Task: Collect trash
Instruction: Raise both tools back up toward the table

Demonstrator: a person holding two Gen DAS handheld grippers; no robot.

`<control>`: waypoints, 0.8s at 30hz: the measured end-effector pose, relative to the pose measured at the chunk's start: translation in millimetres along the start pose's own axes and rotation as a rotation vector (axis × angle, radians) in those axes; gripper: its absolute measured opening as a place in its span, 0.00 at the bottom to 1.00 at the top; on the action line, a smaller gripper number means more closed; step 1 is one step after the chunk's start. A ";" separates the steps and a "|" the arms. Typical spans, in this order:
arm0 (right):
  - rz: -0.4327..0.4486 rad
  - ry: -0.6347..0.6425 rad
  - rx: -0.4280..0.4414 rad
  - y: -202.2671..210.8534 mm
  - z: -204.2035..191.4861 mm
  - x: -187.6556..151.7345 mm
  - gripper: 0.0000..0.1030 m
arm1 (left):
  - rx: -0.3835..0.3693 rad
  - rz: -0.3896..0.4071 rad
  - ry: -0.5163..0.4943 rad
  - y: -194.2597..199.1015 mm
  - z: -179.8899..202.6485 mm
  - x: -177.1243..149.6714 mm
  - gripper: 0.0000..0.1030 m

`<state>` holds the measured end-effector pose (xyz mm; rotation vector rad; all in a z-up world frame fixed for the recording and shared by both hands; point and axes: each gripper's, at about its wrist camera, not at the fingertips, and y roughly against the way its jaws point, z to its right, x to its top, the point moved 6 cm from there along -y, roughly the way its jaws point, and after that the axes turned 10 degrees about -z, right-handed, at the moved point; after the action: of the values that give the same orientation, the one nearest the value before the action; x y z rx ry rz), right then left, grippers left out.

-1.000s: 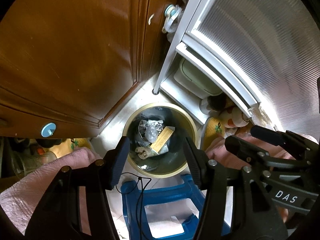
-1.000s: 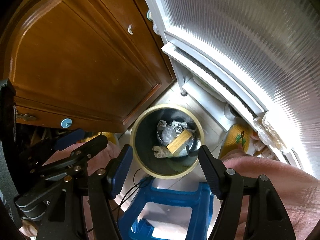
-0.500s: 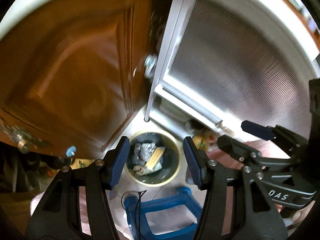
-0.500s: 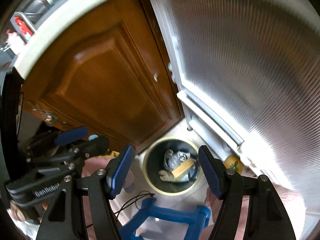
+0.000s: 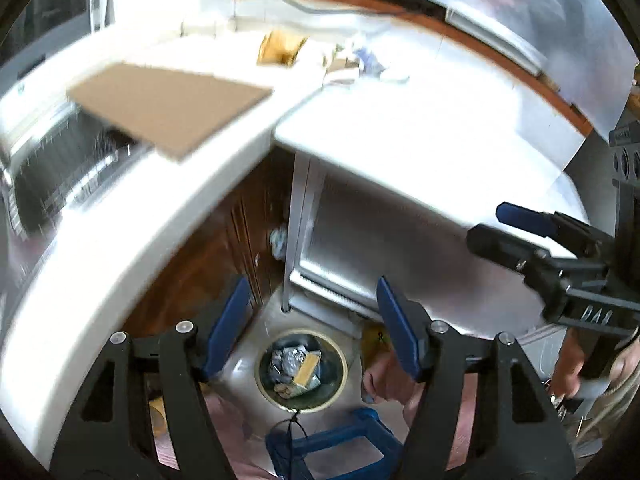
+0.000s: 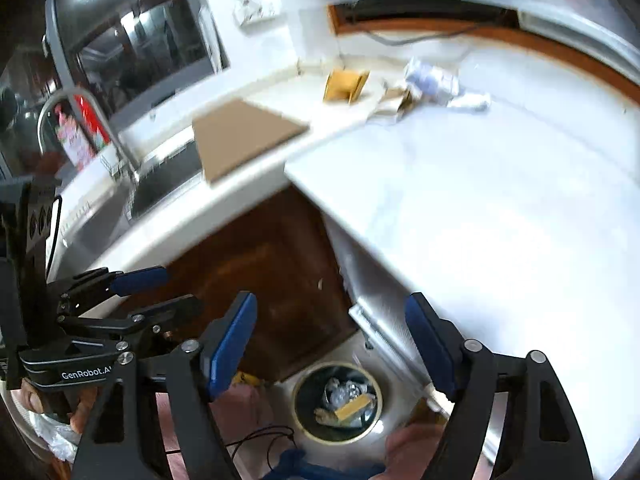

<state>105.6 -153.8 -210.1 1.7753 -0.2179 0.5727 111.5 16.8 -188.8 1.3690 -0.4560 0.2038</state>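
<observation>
A round trash bin point(image 5: 302, 374) stands on the floor far below, holding crumpled plastic and a cardboard piece; it also shows in the right wrist view point(image 6: 338, 402). On the white counter lie a flat cardboard sheet point(image 6: 246, 140), a small brown box point(image 6: 346, 86), torn cardboard point(image 6: 396, 106) and crumpled white paper point(image 6: 438, 80). The sheet point(image 5: 168, 106) and box point(image 5: 280, 48) show blurred in the left wrist view. My left gripper point(image 5: 312, 328) is open and empty. My right gripper point(image 6: 332, 348) is open and empty. Both hang well above the bin, below counter height.
A sink with a curved faucet point(image 6: 80, 128) sits left of the cardboard sheet. Brown cabinet doors point(image 6: 264, 280) are under the counter. A white appliance top point(image 6: 500, 220) extends right. A blue stool point(image 5: 336, 444) stands on the floor beside the bin.
Both grippers have risen and tilted up from just over the bin. The counter top and its trash have come into view. The bin looks much smaller. Both stayed open.
</observation>
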 end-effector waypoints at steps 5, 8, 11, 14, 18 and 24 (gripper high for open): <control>0.003 -0.025 -0.024 31.0 16.2 55.6 0.78 | 0.034 0.042 -0.053 30.3 1.8 59.5 0.67; 0.004 -0.053 -0.045 38.8 31.4 96.2 0.80 | 0.053 0.065 -0.081 39.1 0.7 104.6 0.75; 0.011 -0.080 -0.059 41.2 50.9 138.5 0.80 | 0.045 0.059 -0.089 37.6 -2.4 146.1 0.76; -0.007 -0.111 -0.052 30.7 71.4 179.2 0.80 | 0.043 0.049 -0.076 24.5 -8.9 190.0 0.76; -0.038 -0.145 -0.061 -4.2 94.8 229.3 0.81 | 0.054 0.039 -0.047 -2.5 -22.2 249.3 0.76; -0.092 -0.212 -0.090 -76.5 125.3 271.7 0.81 | 0.083 0.003 -0.026 -64.0 -43.7 308.6 0.76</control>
<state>405.9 -210.6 -166.1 1.7482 -0.3023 0.3034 422.0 8.9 -119.9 1.4533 -0.4761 0.2097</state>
